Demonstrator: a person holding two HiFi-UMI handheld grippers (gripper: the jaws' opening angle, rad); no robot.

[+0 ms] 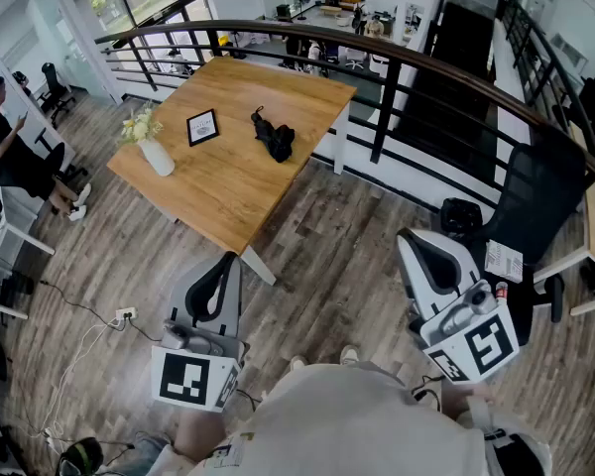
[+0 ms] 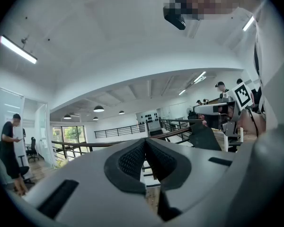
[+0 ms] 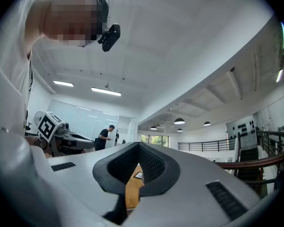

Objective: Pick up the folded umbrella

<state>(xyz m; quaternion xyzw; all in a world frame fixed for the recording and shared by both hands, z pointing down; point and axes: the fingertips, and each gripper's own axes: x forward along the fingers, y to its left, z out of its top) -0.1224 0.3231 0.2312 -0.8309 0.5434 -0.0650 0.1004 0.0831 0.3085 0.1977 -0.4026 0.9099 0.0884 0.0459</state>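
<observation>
In the head view the folded black umbrella (image 1: 274,135) lies on the far half of a wooden table (image 1: 228,191). Both grippers are held low and close to me, well short of the table. My left gripper (image 1: 224,260) is at the lower left, jaws shut with nothing between them, and its own view (image 2: 145,143) shows the pads meeting. My right gripper (image 1: 417,238) is at the lower right, also shut and holding nothing, its jaw tips together (image 3: 138,148). A strip of the table (image 3: 131,190) shows through the gap below those tips. Neither gripper view shows the umbrella.
On the table stand a white vase of flowers (image 1: 155,152) and a small framed picture (image 1: 201,127). A dark railing (image 1: 397,67) runs behind the table. A black office chair (image 1: 535,196) is at the right, a person (image 1: 5,137) at the far left, and a power strip (image 1: 124,315) on the floor.
</observation>
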